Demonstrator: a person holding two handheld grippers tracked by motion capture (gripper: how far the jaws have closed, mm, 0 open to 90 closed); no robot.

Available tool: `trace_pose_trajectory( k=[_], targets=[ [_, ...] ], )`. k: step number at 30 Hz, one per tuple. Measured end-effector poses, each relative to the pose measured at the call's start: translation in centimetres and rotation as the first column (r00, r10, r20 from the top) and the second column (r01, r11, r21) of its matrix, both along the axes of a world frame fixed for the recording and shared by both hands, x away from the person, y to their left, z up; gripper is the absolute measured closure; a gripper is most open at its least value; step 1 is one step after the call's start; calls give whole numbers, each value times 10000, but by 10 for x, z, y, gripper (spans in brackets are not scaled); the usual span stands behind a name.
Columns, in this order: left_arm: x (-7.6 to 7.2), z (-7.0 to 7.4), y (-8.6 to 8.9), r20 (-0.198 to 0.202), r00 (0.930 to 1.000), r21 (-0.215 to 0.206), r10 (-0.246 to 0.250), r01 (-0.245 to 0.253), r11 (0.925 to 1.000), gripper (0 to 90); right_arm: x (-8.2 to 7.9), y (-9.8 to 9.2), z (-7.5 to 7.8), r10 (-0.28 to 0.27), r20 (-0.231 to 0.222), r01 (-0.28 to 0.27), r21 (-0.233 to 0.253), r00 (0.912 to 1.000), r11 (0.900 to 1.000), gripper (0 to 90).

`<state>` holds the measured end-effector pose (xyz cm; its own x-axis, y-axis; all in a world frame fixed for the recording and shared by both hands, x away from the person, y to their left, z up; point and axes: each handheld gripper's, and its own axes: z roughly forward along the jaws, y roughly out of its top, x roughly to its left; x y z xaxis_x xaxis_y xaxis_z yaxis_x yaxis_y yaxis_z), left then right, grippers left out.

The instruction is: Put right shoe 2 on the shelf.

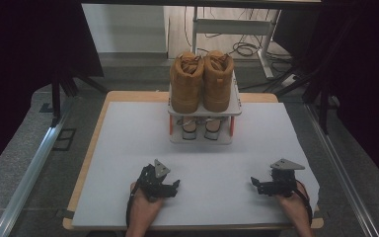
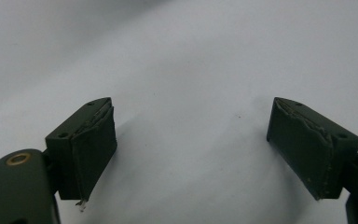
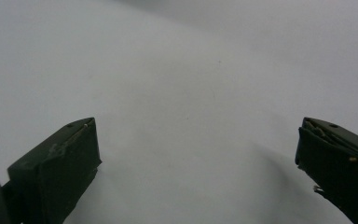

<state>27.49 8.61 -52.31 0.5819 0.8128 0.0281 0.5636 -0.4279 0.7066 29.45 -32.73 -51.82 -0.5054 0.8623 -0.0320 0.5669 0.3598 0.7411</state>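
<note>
A pair of tan boots [image 1: 201, 81] stands on the top shelf of a small white shoe rack [image 1: 236, 104] at the back middle of the table. A second pair of shoes [image 1: 201, 127] sits on its lower shelf. My left gripper [image 1: 173, 186] rests near the front left of the white table cover [image 1: 128, 138], open and empty, its jaws wide apart over bare white surface [image 2: 191, 121]. My right gripper [image 1: 254, 183] rests near the front right, also open and empty, with only white surface [image 3: 196, 140] between its jaws. Both point inward, well short of the rack.
The wooden table edge [image 1: 96, 123] frames the white cover. Metal rails [image 1: 34, 163] run along both sides of the table. Behind the table stand a desk frame [image 1: 227, 24] and cables [image 1: 246, 48] on the floor. Dark curtains hang left and right.
</note>
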Motion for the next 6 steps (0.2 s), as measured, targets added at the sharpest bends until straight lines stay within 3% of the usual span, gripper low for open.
trace_pose_trajectory(
  k=[4, 6],
  targets=[
    [0, 0, 0, 2, 10000, 9, 4, -4, 10000, 156, 3, 3, -2, -19, -349, 8, -309, 9994, 9995, 24],
    [0, 0, 0, 6, 10000, -4, 1, -1, 10000, 155, 4, 1, -3, -22, -493, 14, -160, 9988, 9999, 30]
  ],
)
